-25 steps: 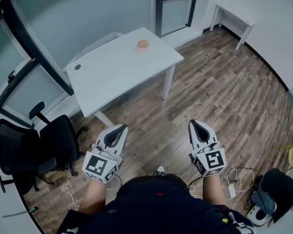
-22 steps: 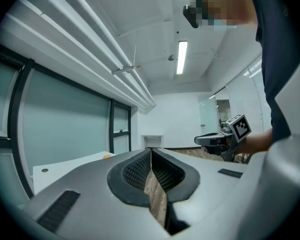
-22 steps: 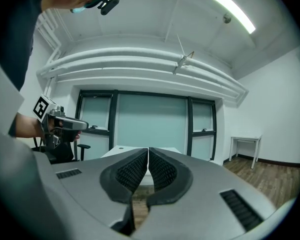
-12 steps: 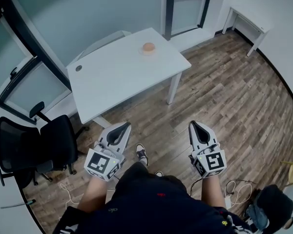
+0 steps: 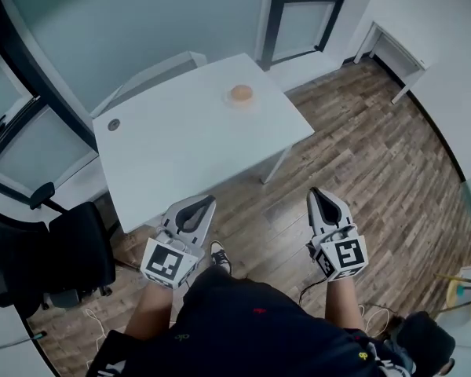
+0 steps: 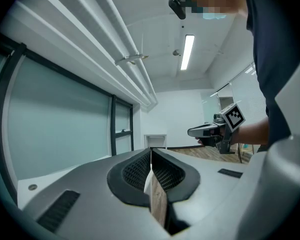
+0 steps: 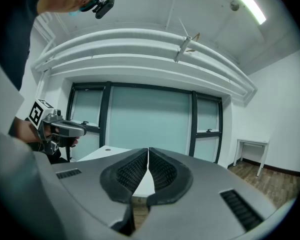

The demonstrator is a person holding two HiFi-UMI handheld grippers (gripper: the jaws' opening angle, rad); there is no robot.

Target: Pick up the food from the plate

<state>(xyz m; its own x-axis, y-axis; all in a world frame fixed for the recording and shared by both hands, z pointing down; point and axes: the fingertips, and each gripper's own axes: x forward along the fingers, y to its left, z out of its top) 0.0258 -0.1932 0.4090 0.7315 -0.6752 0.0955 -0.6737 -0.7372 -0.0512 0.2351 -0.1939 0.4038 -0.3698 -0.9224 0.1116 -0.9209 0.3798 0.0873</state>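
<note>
head view: food [image 5: 240,93] on white table [image 5: 180,148] | gripper views: jaws together

Right gripper [image 7: 148,151] jaws pressed together, empty. White table [image 7: 107,153] just ahead, glass wall [image 7: 150,121] behind. Left gripper [image 7: 57,129] at left; small desk [image 7: 252,151] far right.

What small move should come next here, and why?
Probably step closer to the white rectangular table: the round brown food sits near its far edge, while the left gripper and right gripper are shut, empty and well short of it.
</note>
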